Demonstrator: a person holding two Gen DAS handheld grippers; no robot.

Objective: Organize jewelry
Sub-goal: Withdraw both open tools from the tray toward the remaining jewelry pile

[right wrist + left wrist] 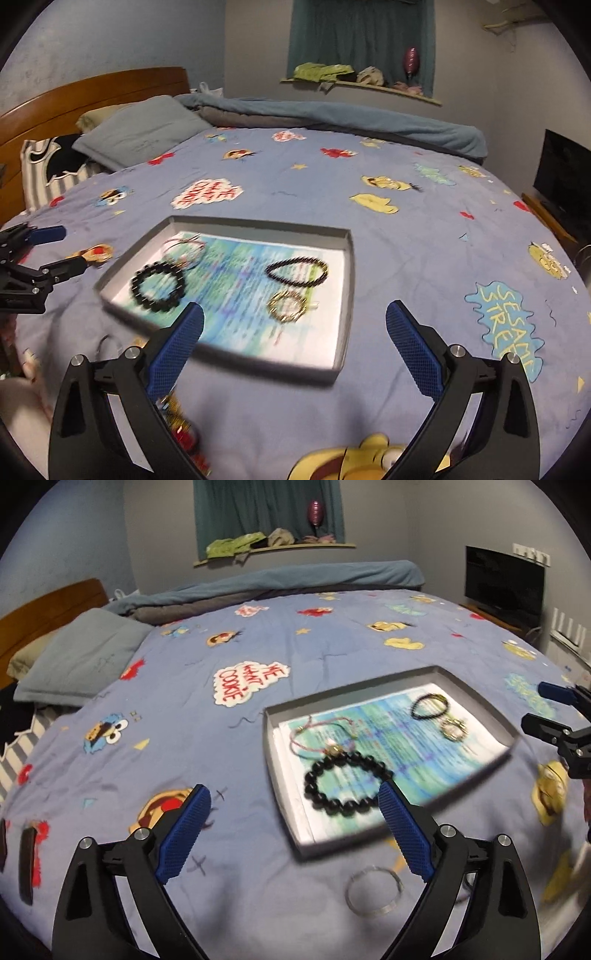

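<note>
Left gripper and right gripper, jaws wide, nothing between them. Clear bangle lies on the bed beside the tray — left to do. Four bracelets already inside, among them the black bead bracelet.

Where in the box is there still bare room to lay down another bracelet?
The middle strip of the box is free, between the big black bead bracelet and the thin black bracelet, running toward the near wall. The far left corner is crowded by the pink cord bracelet; the right side holds the gold bracelet.
</note>
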